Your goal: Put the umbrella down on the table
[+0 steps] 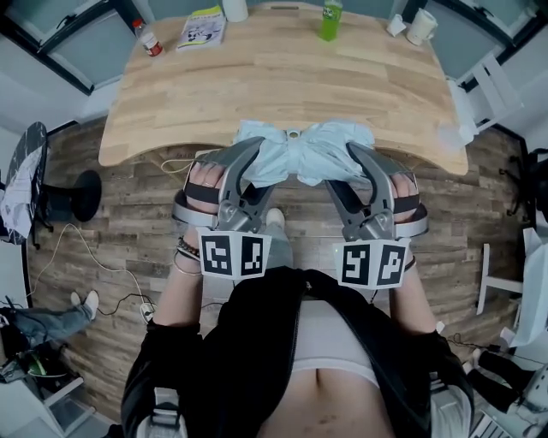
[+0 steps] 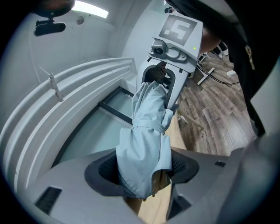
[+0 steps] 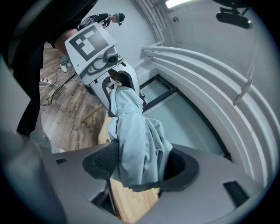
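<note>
A folded light-blue umbrella (image 1: 301, 152) is held crosswise between my two grippers, over the near edge of the wooden table (image 1: 282, 81). My left gripper (image 1: 246, 158) is shut on the umbrella's left end, and my right gripper (image 1: 363, 160) is shut on its right end. In the left gripper view the umbrella's fabric (image 2: 146, 140) fills the left gripper (image 2: 142, 173), with the right gripper (image 2: 168, 83) facing it at the far end. The right gripper view mirrors this: the umbrella (image 3: 135, 144) sits in the right gripper (image 3: 140, 168), with the left gripper (image 3: 116, 85) beyond. I cannot tell whether the umbrella touches the tabletop.
Along the table's far edge stand a green bottle (image 1: 330, 19), a booklet (image 1: 203, 27), a small red-capped bottle (image 1: 148, 38), a white cup (image 1: 234, 8) and a mug (image 1: 419, 26). A black stool (image 1: 73, 192) and cables lie on the wood floor at the left.
</note>
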### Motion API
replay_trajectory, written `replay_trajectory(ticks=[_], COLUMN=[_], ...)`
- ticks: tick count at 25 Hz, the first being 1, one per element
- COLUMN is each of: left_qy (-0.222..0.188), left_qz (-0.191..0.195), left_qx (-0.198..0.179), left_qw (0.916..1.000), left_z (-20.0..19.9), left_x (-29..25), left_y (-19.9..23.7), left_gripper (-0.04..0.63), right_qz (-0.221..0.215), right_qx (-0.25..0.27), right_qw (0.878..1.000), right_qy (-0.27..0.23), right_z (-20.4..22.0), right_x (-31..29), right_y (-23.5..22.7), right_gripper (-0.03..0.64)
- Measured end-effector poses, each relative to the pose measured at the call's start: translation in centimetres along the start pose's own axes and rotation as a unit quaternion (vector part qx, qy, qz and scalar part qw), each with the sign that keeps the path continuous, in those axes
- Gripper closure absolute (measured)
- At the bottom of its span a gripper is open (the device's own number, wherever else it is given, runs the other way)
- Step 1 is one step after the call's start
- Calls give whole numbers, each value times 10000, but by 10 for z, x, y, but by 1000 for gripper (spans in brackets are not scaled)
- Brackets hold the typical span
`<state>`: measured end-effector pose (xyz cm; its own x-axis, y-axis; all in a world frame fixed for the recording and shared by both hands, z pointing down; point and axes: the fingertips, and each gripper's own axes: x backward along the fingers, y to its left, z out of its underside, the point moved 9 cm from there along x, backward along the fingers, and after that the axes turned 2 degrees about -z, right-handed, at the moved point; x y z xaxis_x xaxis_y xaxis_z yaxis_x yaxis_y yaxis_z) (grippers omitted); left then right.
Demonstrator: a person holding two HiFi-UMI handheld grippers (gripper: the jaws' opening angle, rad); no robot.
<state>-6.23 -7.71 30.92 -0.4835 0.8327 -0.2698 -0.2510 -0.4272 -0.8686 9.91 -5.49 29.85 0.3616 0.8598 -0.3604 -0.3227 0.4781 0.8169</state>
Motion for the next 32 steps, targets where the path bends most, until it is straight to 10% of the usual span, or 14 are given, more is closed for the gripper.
replay_trajectory(ticks=[32], left_qy=[-355], left_qz=[120], left_qx=[-155], left_qw=[9992], left_z=[102], left_x=[-171], left_y=[125], left_gripper=[321], right_qz=[168], right_qx=[-142], right_qw=[9993], right_qy=[318], right_z=[-2], right_x=[-195], right_y=[-110], right_gripper=[314])
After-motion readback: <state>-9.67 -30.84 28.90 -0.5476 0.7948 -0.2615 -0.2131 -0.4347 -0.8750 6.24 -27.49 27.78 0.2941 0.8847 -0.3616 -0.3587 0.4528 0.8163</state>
